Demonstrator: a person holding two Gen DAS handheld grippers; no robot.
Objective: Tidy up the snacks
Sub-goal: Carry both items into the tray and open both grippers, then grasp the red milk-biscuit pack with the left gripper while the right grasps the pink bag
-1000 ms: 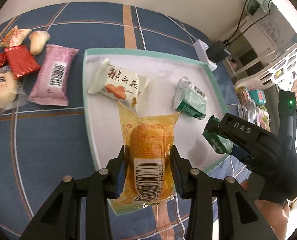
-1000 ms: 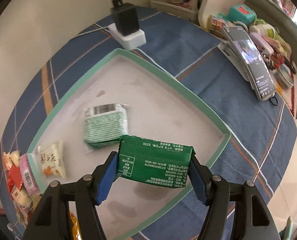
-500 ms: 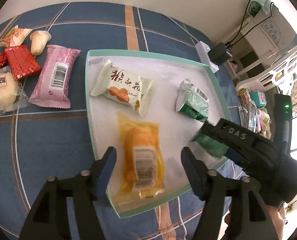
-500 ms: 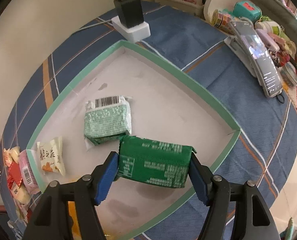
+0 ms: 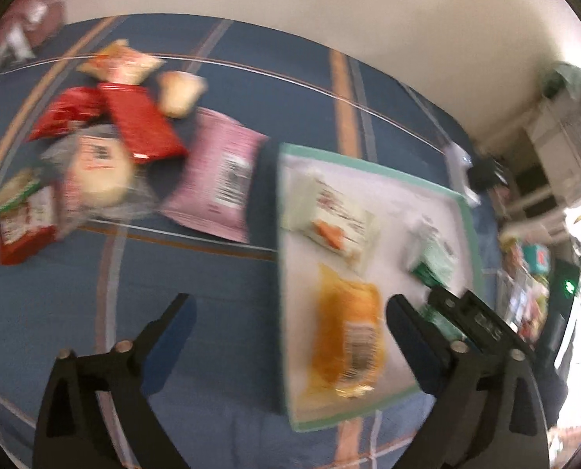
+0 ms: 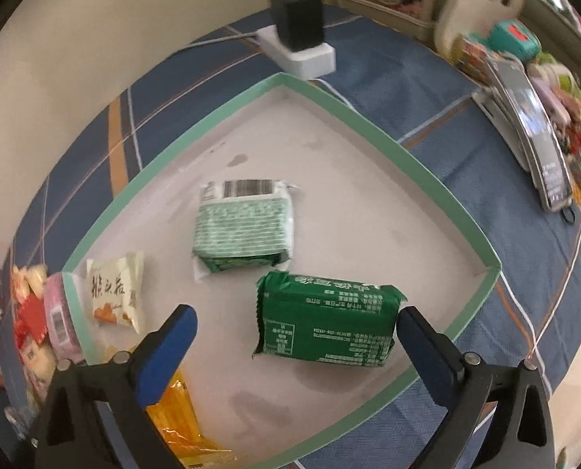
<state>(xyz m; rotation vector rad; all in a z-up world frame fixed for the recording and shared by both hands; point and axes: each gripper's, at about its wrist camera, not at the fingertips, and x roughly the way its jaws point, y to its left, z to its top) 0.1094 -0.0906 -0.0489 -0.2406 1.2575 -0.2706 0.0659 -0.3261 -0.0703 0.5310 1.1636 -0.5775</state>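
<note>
Right gripper (image 6: 294,324) jaws spread, dark green pack (image 6: 327,322) lying loose on tray (image 6: 368,125). Left gripper (image 5: 290,312) jaws spread, empty, yellow pack (image 5: 347,332) on tray.

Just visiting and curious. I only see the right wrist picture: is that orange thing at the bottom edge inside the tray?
Observer: Yes. The left wrist view shows the whole orange packet lying flat inside the tray.
Operator: Is the other gripper holding it?
Observer: No. The left gripper is open, gripping nothing.
Operator: What is outside the tray?
Observer: Red packets, a pink packet and a pale bun in clear wrap lie on the blue cloth, all blurred.
</note>
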